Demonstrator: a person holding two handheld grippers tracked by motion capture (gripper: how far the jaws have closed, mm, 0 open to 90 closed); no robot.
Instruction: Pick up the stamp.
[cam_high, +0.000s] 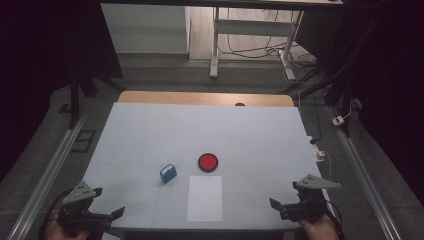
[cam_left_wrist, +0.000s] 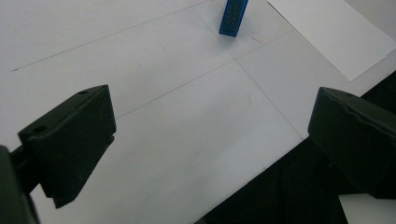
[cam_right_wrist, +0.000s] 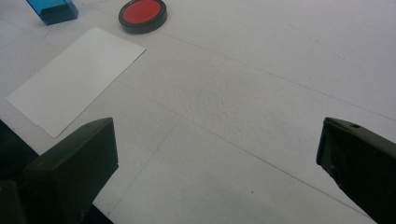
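Observation:
A small blue block (cam_high: 168, 173) stands left of the table's middle, its end also showing in the left gripper view (cam_left_wrist: 233, 17) and in the right gripper view (cam_right_wrist: 52, 10). A round red disc with a black rim (cam_high: 207, 162) (cam_right_wrist: 142, 14) lies just right of it. A white sheet of paper (cam_high: 205, 198) (cam_left_wrist: 335, 33) (cam_right_wrist: 74, 79) lies in front of both. My left gripper (cam_high: 107, 202) (cam_left_wrist: 210, 140) is open at the near left corner. My right gripper (cam_high: 284, 195) (cam_right_wrist: 219, 163) is open at the near right edge. Neither holds anything.
The table (cam_high: 150, 130) is covered in white with thin lines, and a wooden strip (cam_high: 205, 98) shows at its far edge. Metal rails (cam_high: 45, 180) run along both sides. A desk frame and cables (cam_high: 250, 45) stand beyond on the floor.

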